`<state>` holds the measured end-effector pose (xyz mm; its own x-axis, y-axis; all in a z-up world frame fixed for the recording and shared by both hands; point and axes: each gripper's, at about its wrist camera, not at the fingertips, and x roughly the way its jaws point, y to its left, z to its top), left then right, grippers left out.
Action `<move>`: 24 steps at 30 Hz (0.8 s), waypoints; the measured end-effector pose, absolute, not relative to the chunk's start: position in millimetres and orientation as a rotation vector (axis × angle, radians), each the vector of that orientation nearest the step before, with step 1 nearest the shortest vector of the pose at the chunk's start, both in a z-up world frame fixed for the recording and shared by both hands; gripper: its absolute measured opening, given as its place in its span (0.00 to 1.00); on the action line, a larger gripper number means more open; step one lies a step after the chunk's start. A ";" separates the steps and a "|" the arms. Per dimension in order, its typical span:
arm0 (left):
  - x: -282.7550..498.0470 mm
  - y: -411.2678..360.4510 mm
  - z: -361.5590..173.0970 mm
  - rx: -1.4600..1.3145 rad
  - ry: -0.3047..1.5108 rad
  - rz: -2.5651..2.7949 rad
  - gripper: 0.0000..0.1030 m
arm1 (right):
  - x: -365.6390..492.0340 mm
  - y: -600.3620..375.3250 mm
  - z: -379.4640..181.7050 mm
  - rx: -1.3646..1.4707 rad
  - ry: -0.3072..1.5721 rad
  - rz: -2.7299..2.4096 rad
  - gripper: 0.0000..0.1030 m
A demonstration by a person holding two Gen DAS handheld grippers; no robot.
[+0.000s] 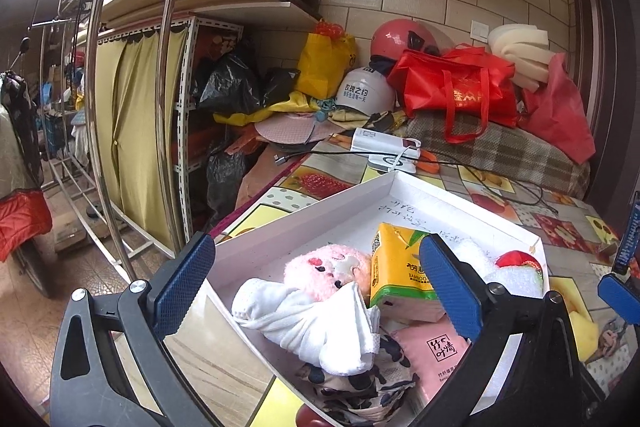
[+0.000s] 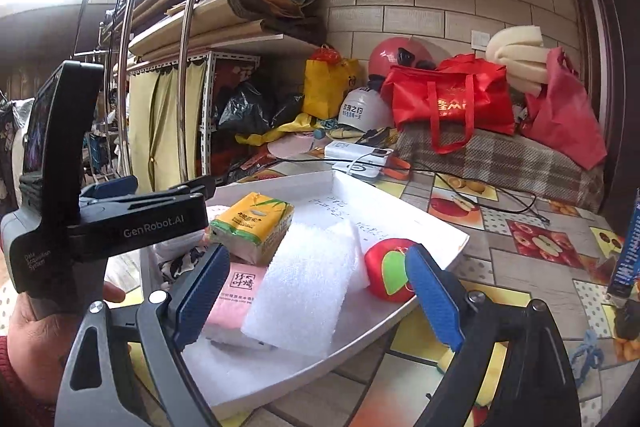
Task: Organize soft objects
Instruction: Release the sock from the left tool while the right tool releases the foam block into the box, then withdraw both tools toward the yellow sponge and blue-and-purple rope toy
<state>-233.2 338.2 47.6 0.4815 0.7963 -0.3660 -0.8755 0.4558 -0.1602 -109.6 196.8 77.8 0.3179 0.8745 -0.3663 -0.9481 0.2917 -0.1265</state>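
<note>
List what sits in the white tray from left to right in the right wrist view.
Cow-print cloth → pink tissue pack → white foam pad → red apple plush. The yellow tissue pack lies farther back, over the pink pack, so I left it unordered.

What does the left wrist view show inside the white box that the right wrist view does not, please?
Only the left wrist view shows the pink plush toy and the crumpled white cloth in front of it. Only the right wrist view shows the white foam block fully, plus the left gripper itself from the side. Both show the shallow white box, yellow tissue pack, pink tissue pack, red plush apple and black-and-white patterned cloth.
</note>
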 end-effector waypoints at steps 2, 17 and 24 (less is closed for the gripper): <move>-233.6 335.5 48.4 -0.337 0.248 1.041 1.00 | -109.6 188.7 76.8 -0.369 0.238 1.219 0.87; -167.6 245.6 52.4 -0.168 0.337 0.711 1.00 | 29.8 75.9 71.5 -0.287 0.440 0.963 1.00; -115.2 187.1 51.5 -0.122 0.435 0.498 1.00 | 61.3 100.0 34.7 -0.439 0.713 0.960 0.99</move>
<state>-115.2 187.1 51.5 0.7891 0.4359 -0.4327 -0.4872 0.8732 -0.0089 61.3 100.0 34.7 0.3764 0.5842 -0.7190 -0.8571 0.5142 -0.0309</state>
